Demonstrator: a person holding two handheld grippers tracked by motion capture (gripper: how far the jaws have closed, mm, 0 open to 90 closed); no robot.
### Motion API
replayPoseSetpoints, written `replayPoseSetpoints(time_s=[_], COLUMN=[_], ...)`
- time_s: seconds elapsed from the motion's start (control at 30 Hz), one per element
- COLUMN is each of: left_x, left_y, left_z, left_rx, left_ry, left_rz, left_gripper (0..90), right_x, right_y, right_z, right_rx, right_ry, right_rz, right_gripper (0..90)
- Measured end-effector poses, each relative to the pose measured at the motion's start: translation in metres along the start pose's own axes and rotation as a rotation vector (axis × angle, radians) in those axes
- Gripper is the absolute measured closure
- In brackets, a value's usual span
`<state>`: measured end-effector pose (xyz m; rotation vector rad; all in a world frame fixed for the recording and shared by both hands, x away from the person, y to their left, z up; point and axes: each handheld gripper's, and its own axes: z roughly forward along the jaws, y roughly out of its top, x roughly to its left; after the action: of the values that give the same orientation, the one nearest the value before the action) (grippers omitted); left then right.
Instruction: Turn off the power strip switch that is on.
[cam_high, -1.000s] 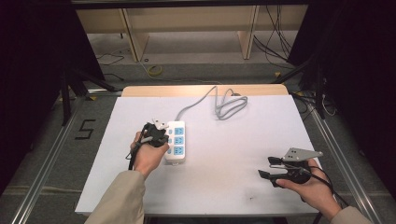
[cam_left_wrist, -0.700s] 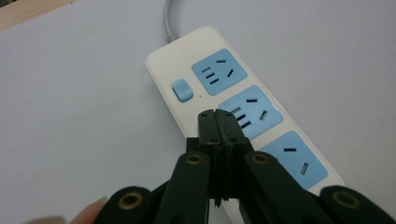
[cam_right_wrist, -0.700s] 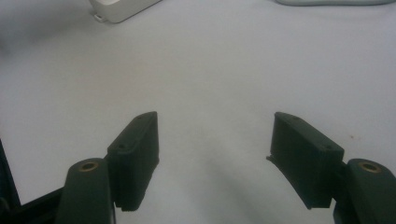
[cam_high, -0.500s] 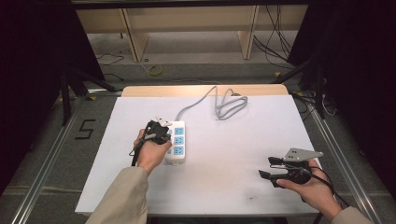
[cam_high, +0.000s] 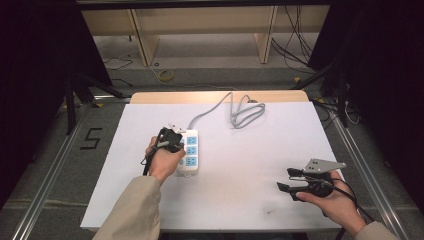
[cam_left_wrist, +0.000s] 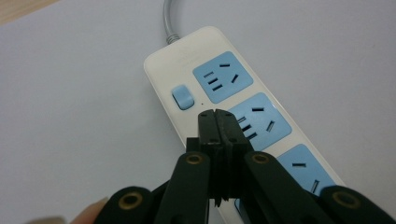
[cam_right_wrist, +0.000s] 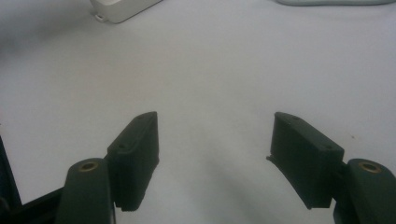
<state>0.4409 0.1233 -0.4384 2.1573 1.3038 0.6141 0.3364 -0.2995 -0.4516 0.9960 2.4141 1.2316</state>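
A white power strip (cam_high: 190, 153) with three blue sockets lies left of the table's middle. Its grey cable (cam_high: 246, 112) runs to the far edge in a loose coil. My left gripper (cam_high: 173, 137) hovers at the strip's far left end, jaws shut with nothing between them. In the left gripper view the shut tips (cam_left_wrist: 217, 116) sit just above the strip (cam_left_wrist: 186, 59), between the blue rocker switch (cam_left_wrist: 182, 98) and the middle socket (cam_left_wrist: 259, 122). My right gripper (cam_high: 286, 179) rests near the table's front right, open and empty, and its jaws (cam_right_wrist: 215, 135) stand wide over bare white table.
The white tabletop (cam_high: 260, 150) has a wooden strip along its far edge (cam_high: 215, 96). Wooden shelving and loose cables sit on the floor beyond. A corner of the power strip (cam_right_wrist: 122, 10) lies far ahead of the right gripper.
The left gripper has edged slightly up and toward the strip's switch end. The right gripper has stayed put.
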Motion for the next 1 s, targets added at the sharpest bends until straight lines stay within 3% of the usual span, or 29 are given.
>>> replayPoseSetpoints(time_s=[0.43,1.0], left_x=[0.001,0.001], left_y=[0.005,0.008], left_z=[0.005,0.016], left_rx=[0.029,0.133], left_ry=[-0.004,-0.011], left_rz=[-0.01,-0.018], left_gripper=[90.0,90.0], right_x=[0.0,0.0], right_y=[0.0,0.0], right_z=[0.0,0.0], right_rx=[0.001,-0.001], right_ry=[0.001,0.0], right_rz=[0.001,0.002], right_gripper=[32.9,32.9])
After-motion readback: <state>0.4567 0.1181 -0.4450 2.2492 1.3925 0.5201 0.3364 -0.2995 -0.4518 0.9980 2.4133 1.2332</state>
